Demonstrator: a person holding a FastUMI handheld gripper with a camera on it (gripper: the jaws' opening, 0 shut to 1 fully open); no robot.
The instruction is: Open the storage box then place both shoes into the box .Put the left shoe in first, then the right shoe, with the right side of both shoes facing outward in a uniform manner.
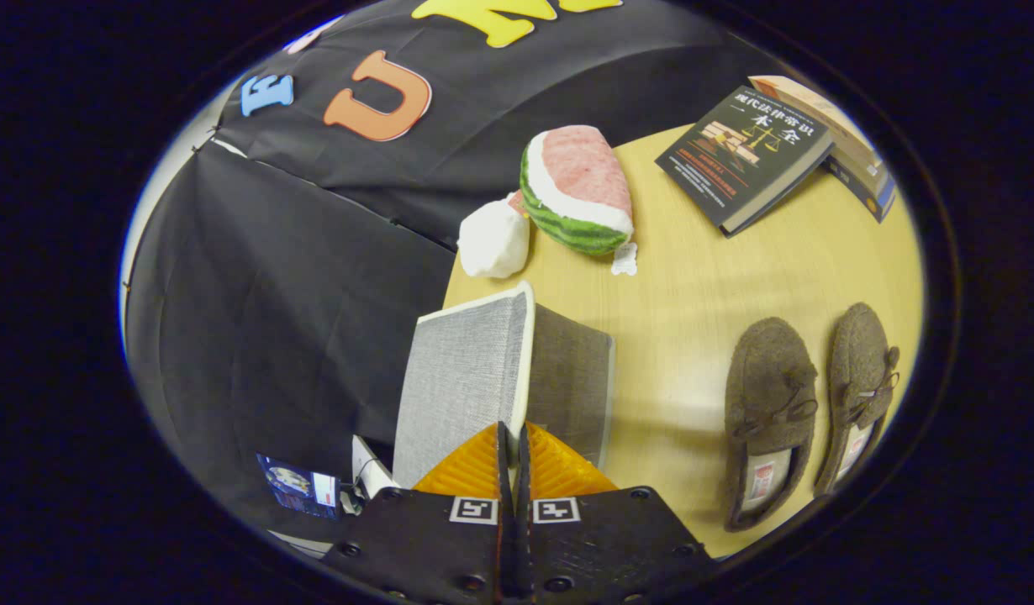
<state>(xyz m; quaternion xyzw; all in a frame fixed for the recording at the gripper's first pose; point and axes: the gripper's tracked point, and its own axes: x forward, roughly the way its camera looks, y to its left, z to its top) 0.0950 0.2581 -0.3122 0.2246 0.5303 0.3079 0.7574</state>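
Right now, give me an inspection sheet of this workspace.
Surface: pale wooden table, bare in the middle.
Job's things: grey storage box with its lid raised; pair of brown shoes side by side beside the box, not yet in it.
Clutter: watermelon toy, white lump, books beyond the box.
Gripper: fingers closed together on the lid's edge.
Cables: nothing seen.
Surroundings: black cloth wall behind the table.

I see a grey woven storage box [475,378] with a white edge, two brown felt shoes [807,403], a red-and-green striped watermelon toy [580,192], a dark book [742,155], a pale wooden table [719,277]
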